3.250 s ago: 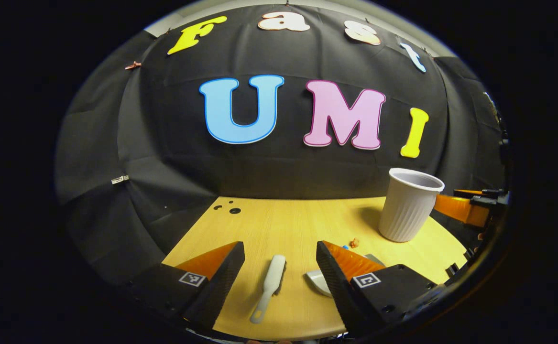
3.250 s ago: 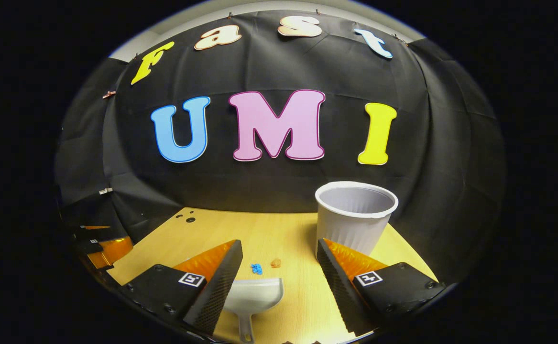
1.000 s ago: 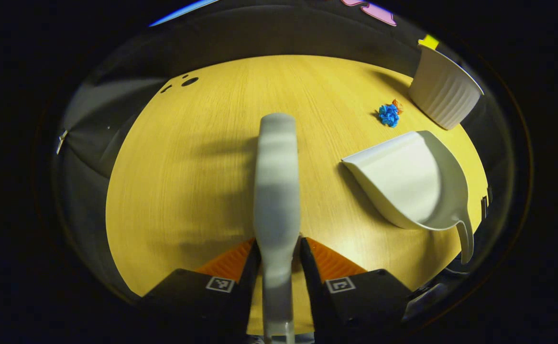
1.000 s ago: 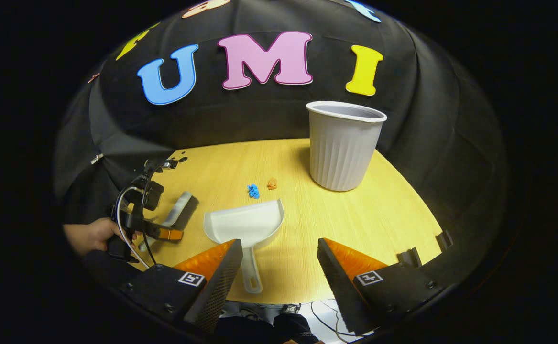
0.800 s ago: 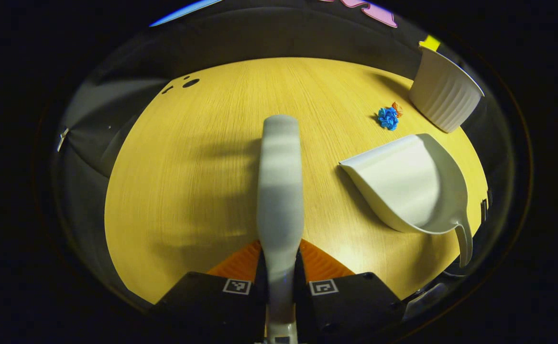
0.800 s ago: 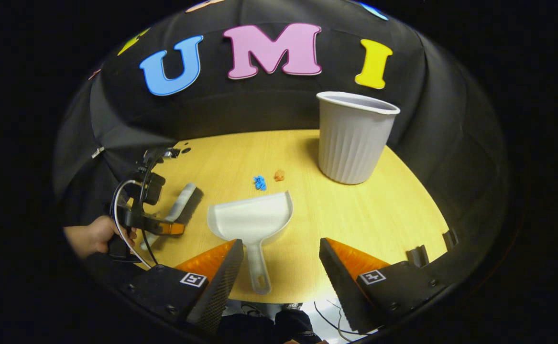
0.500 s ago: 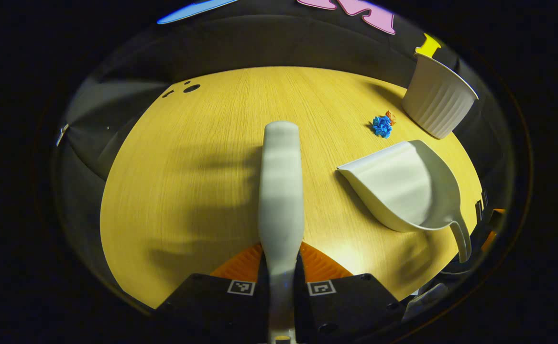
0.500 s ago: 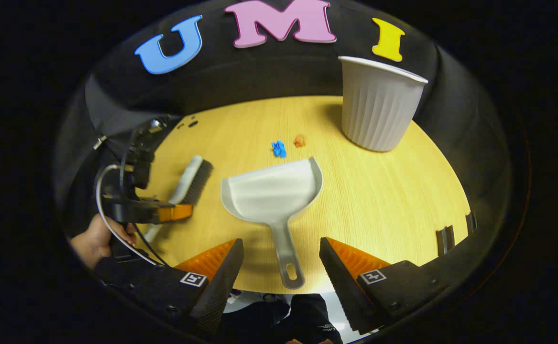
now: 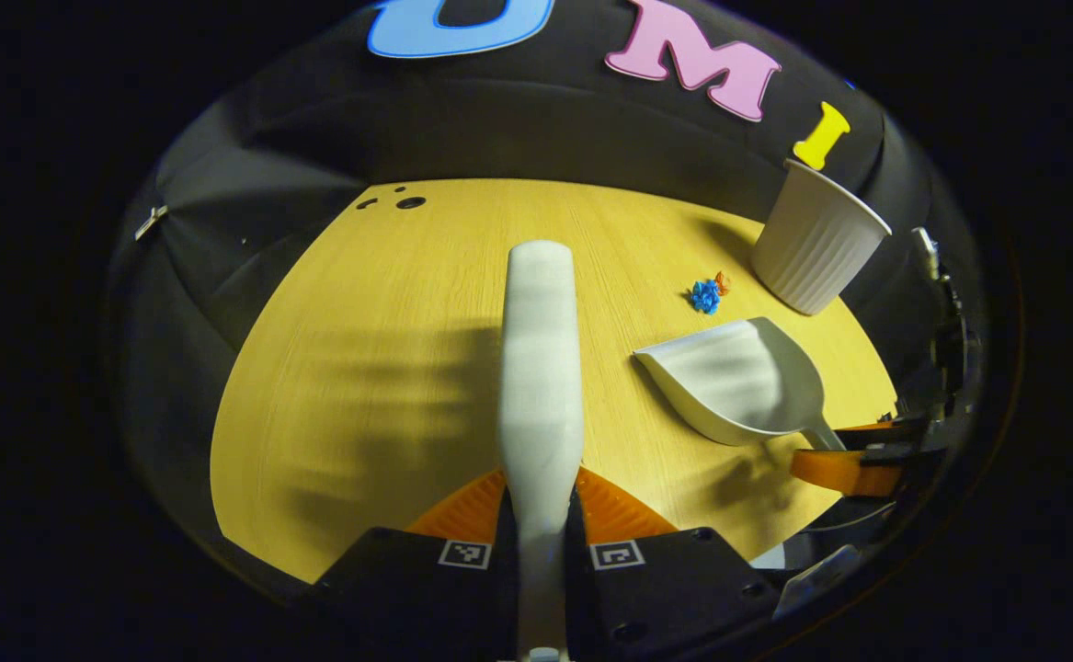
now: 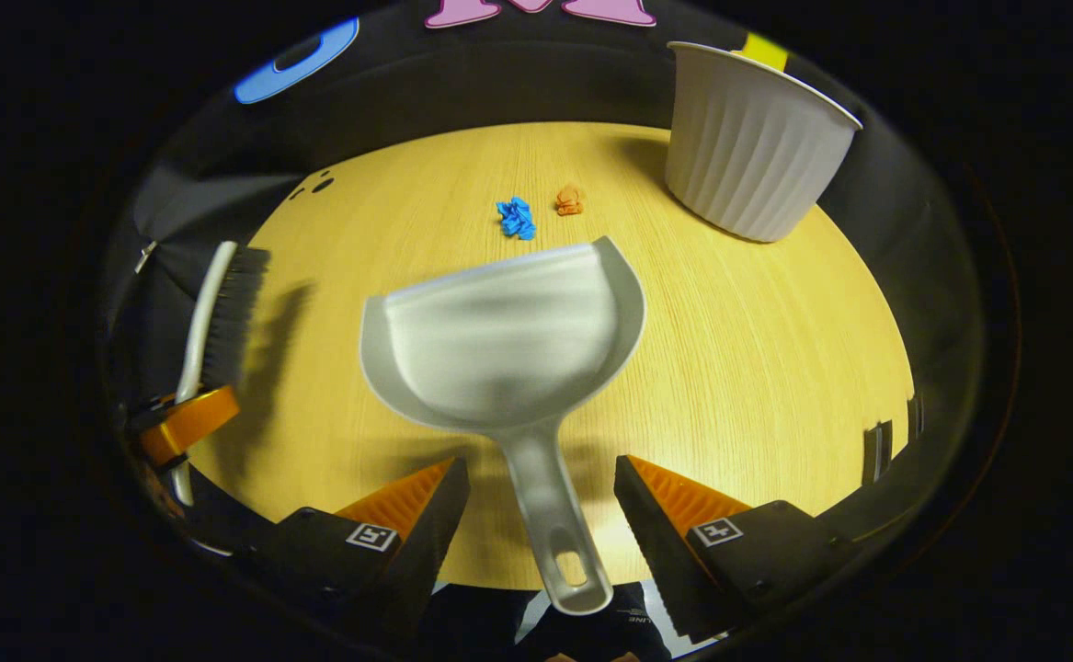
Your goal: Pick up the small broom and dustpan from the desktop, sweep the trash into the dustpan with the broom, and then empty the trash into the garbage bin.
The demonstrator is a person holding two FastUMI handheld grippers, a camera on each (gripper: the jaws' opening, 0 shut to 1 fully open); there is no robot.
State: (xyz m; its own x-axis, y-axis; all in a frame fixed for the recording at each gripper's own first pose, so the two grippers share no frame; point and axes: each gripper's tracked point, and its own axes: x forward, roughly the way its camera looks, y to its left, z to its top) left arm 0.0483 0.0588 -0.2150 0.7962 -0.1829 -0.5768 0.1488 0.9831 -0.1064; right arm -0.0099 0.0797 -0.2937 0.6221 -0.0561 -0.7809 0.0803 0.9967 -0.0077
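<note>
Your left tongs [image 9: 541, 515] pinch the smooth white broom [image 9: 539, 368] handle. Your right tongs [image 10: 541, 496] gape wide astride the glossy scoop-shaped dustpan [image 10: 508, 340] on the woodgrain tabletop [image 10: 757, 349]; crumpled trash [image 10: 518, 218] lies at twelve o'clock, ribbed bin [image 10: 752, 138] at one.

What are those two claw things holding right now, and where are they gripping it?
The left gripper is shut on the broom, pinching its white handle. The right gripper holds nothing: its fingers stand open on either side of the dustpan handle.
</note>
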